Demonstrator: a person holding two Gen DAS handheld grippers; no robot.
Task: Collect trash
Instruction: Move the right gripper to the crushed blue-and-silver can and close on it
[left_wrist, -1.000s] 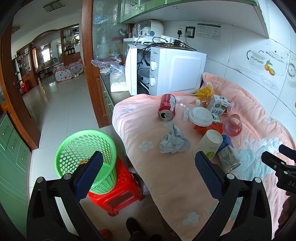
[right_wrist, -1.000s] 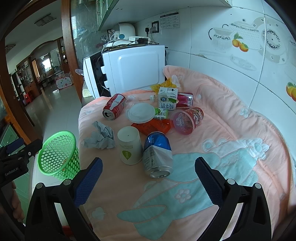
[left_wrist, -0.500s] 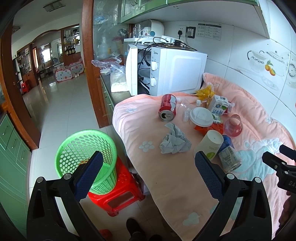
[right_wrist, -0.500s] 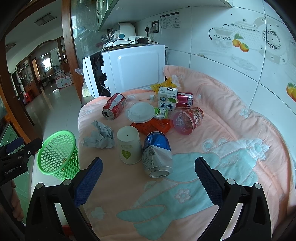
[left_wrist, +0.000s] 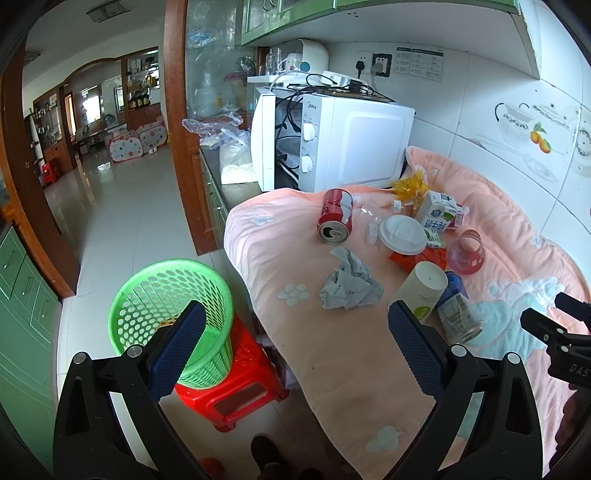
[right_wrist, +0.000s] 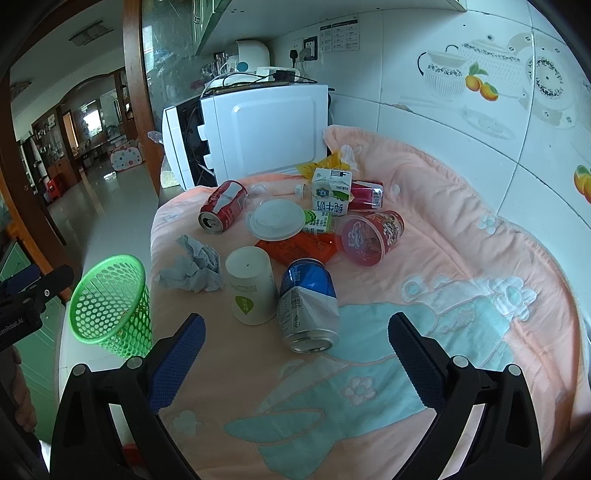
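Observation:
Trash lies on a pink blanket (right_wrist: 461, 258): a crumpled grey paper (right_wrist: 195, 264) (left_wrist: 349, 286), an upturned white paper cup (right_wrist: 251, 286) (left_wrist: 423, 291), a dented blue can (right_wrist: 308, 306), a red cola can (right_wrist: 222, 206) (left_wrist: 336, 216), a white lid (right_wrist: 277, 219), a milk carton (right_wrist: 330, 195) and a red plastic cup (right_wrist: 371, 232). A green mesh basket (left_wrist: 171, 317) (right_wrist: 110, 306) stands on a red stool (left_wrist: 236, 387) left of the counter. My left gripper (left_wrist: 295, 347) is open and empty above the counter's edge. My right gripper (right_wrist: 295, 354) is open and empty, just short of the blue can.
A white microwave (left_wrist: 332, 140) stands at the back of the counter against the tiled wall (right_wrist: 461, 110). Green cabinets (left_wrist: 22, 295) line the left. A tiled floor (left_wrist: 122, 206) runs back into the room. A shoe (left_wrist: 266, 454) shows below.
Both grippers have drifted very slightly; nothing on the blanket has moved and both stay open.

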